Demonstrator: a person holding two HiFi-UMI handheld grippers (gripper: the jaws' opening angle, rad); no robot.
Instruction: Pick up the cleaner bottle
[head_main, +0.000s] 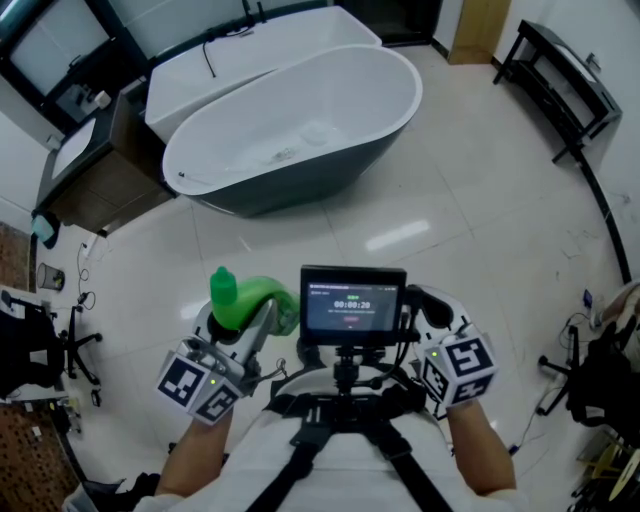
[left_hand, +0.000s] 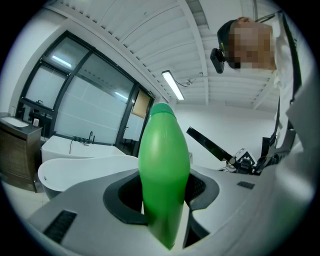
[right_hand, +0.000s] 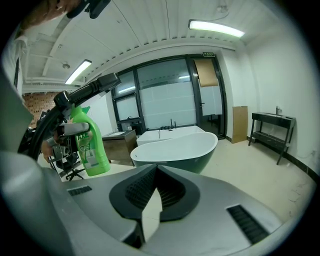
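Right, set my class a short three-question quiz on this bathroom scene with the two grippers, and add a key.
1. True or false: the left gripper's jaws are shut on the green cleaner bottle.
2. What stands on the floor beyond both grippers? A) bathtub B) sofa C) bicycle
3. What is between the right gripper's jaws?
Key: 1 true; 2 A; 3 nothing.

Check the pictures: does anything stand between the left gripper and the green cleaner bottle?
Nothing visible does. The left gripper is shut on the green cleaner bottle, with nothing else between its jaws.
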